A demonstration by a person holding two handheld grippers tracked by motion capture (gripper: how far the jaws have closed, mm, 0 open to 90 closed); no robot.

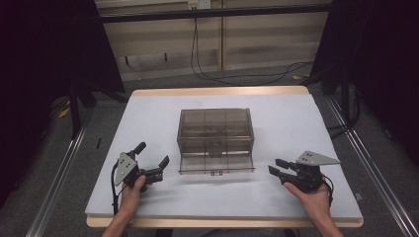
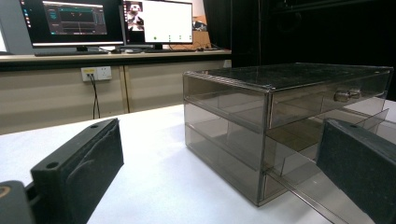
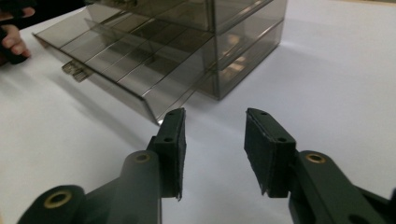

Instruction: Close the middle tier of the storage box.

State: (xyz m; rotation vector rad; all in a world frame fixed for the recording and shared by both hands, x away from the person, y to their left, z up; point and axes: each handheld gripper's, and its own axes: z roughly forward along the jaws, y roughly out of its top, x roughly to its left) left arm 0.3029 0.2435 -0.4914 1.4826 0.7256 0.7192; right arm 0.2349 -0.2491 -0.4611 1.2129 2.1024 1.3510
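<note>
Room: dark on both sides, with black curtains (image 1: 44, 59) left and right; a pale wall (image 1: 222, 44) runs behind the table, and a cable (image 1: 197, 59) hangs down it to the grey floor (image 1: 237, 79).
Desk: in the left gripper view a long desk (image 2: 112, 56) stands beyond the table, carrying two lit monitors (image 2: 112, 21); a wall socket (image 2: 95, 73) sits below it.
Table: a wooden top (image 1: 217, 91) under a white sheet (image 1: 148, 123) that covers it almost to every edge; the sheet lies flat and bare apart from the box.
Drawer box: a smoky see-through plastic drawer box (image 1: 215, 129) stands at the middle of the tabletop, well apart from all four edges.
Bottom drawer: the bottom drawer (image 1: 216, 165) is pulled out toward the near edge; its dividers show through, and a small handle (image 1: 215, 173) sits on its front.
Left gripper: the left gripper (image 1: 150, 159) rests near the near left corner, jaws wide apart with nothing between them, just left of the drawer.
Right gripper: the right gripper (image 1: 275, 166) rests near the near right corner, jaws part-way apart, holding nothing, pointing at the drawer's right end.
</note>
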